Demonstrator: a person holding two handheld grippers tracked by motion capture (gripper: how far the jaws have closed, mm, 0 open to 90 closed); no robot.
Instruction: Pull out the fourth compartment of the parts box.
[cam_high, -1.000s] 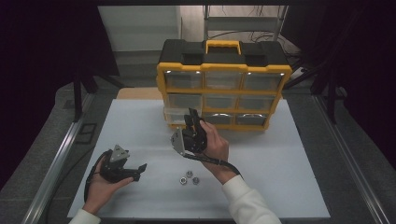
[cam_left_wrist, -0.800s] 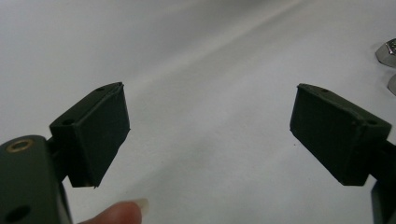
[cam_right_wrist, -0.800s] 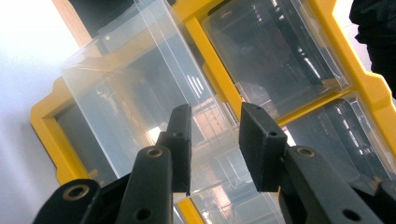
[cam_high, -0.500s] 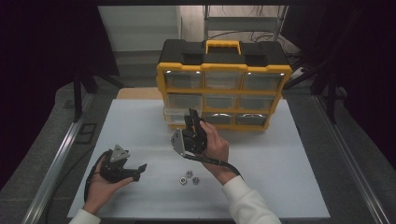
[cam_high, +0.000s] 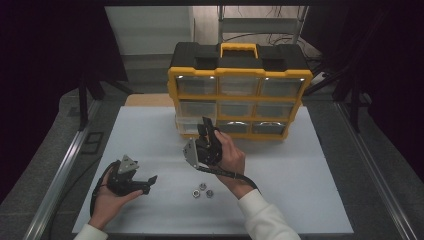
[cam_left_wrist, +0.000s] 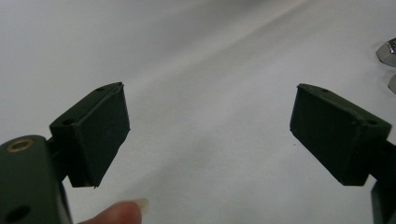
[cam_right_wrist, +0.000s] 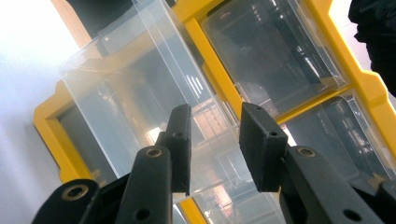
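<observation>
Little differs from half a second ago: both hands and the three nuts sit where they were. The right gripper, jaws narrowly apart and empty, points at a clear drawer pulled out of the yellow organizer. The left gripper rests low over the white surface, jaws wide and empty.
</observation>
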